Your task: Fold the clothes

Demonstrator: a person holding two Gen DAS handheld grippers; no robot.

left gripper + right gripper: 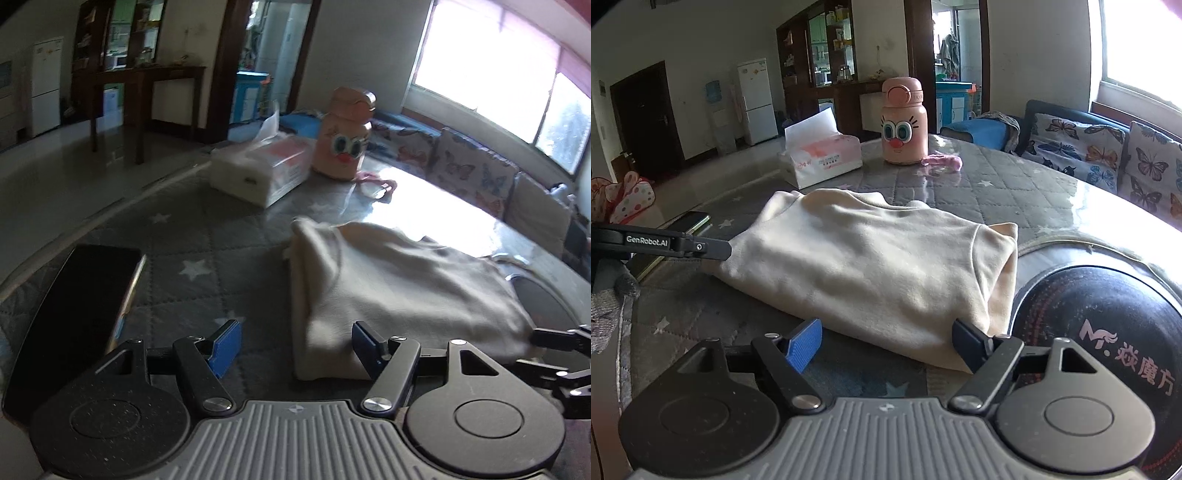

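Observation:
A cream garment [399, 284] lies folded into a thick pad on the grey star-quilted table [207, 240]. My left gripper [295, 345] is open at its near left corner, with the cloth's edge lying between the blue pads and neither pad pressing it. In the right wrist view the same garment [871, 258] fills the middle. My right gripper [886, 343] is open at its near right corner, where the right finger [967, 341] sits against the folded edge. A finger of the left gripper [709, 249] reaches the garment's left side.
A tissue pack [822, 157] and a pink cartoon-face bottle [904, 122] stand at the table's far side, with a pink cord [943, 160] beside the bottle. A dark phone [77, 314] lies to the left. A black round appliance [1100, 317] sits right of the garment. Butterfly cushions [1075, 147] line the sofa.

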